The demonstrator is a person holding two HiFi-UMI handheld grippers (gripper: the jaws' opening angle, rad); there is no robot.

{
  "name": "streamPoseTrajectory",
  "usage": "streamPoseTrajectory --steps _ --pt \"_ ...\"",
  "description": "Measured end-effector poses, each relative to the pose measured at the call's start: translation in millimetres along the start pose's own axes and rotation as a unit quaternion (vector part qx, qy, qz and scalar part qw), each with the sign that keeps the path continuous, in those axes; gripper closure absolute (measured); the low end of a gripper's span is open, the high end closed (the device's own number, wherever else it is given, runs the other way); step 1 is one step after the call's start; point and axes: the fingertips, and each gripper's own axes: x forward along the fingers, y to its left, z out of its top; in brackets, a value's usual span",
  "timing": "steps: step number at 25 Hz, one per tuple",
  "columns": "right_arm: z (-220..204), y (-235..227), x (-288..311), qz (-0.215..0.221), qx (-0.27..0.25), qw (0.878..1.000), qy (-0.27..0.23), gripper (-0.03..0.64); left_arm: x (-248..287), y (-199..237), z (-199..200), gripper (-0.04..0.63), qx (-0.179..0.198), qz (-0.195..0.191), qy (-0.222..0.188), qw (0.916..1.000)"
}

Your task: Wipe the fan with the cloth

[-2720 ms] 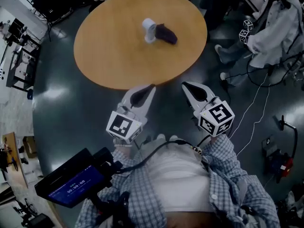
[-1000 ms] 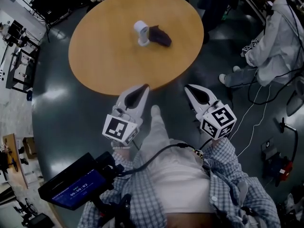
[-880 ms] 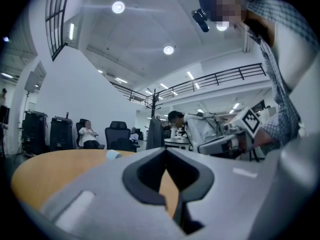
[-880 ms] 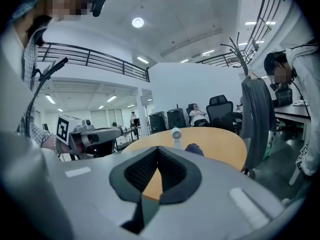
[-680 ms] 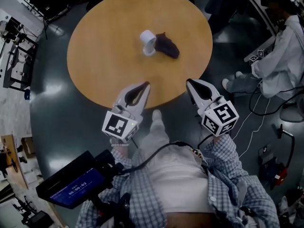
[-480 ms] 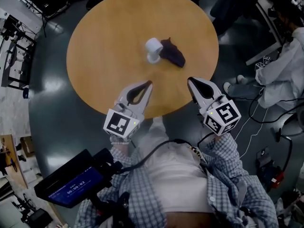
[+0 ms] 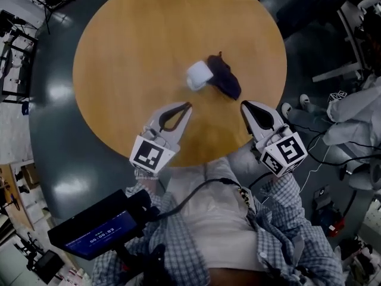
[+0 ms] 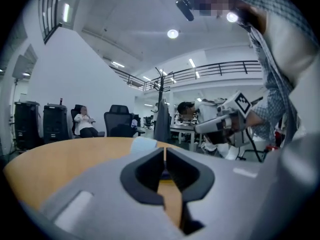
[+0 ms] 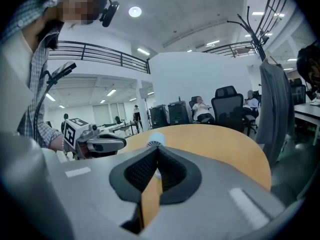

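Note:
A small white fan (image 7: 199, 75) stands near the middle of the round wooden table (image 7: 119, 52), with a dark purple cloth (image 7: 224, 76) bunched against its right side. My left gripper (image 7: 189, 105) hovers over the table's near part, shut and empty, just short of the fan. My right gripper (image 7: 243, 104) is shut and empty too, a little before the cloth. In the left gripper view the fan (image 8: 144, 144) peeks over the closed jaws. The right gripper view shows the fan (image 9: 156, 140) straight ahead beyond the shut tips.
A black device with a lit screen (image 7: 95, 231) hangs at my lower left. A person in white (image 7: 357, 118) sits right of the table, with cables on the floor. Office chairs (image 9: 227, 109), seated people and a coat rack (image 9: 272, 84) stand beyond the table.
I have come up to the table: both shut grippers moved forward from in front of its edge to over its near part, and the fan and cloth now lie close ahead.

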Motion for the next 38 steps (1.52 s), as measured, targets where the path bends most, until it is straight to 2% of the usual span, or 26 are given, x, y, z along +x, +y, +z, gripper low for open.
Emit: streamPoseTrajectory --steps 2,5,6,9,13,16,20,27,30,34,38 --pt "-5.5 -2.7 9.0 0.005 0.002 1.0 0.015 0.614 2.1 10.2 -7.3 0.577 -0.007 0.002 0.014 0.9999" --pt "-14.1 -10.7 25.8 0.017 0.012 0.999 0.03 0.614 9.4 26.9 -33.0 0.501 -0.015 0.008 0.037 0.9992" --pt "-16.4 -15.0 32.4 0.019 0.015 0.999 0.032 0.614 14.3 33.2 -43.0 0.463 -0.009 0.008 0.041 0.9991" --pt "-21.5 -21.5 41.2 0.023 0.012 0.999 0.044 0.614 25.6 41.5 -62.0 0.419 0.008 0.006 0.05 0.9987" --pt "-28.3 -26.6 42.0 0.027 0.018 0.998 0.058 0.614 34.2 46.2 -67.4 0.37 0.009 0.014 0.058 0.9982" --pt "-40.1 -30.6 51.1 0.028 0.021 0.997 0.068 0.614 41.3 59.5 -72.7 0.365 -0.005 0.021 0.045 0.9987" --pt "-52.2 -35.5 72.5 0.026 0.018 0.996 0.077 0.614 52.8 78.7 -78.9 0.364 0.0 0.014 0.04 0.9991" --pt "-43.7 -48.4 85.1 0.013 -0.026 0.995 0.098 0.612 69.8 72.5 -53.5 0.379 -0.01 0.0 0.034 0.9994" --pt "-47.2 -51.4 102.4 0.02 -0.055 0.991 0.119 0.544 73.8 70.9 -48.2 0.442 -0.001 -0.001 0.033 0.9995" --pt "-66.3 -50.8 129.0 0.036 -0.08 0.985 0.149 0.464 75.3 68.0 -45.7 0.46 0.012 -0.003 0.026 0.9996" --pt "-91.0 -38.1 149.9 0.05 -0.085 0.979 0.178 0.46 67.5 66.9 -43.0 0.46 0.008 -0.001 0.021 0.9997"
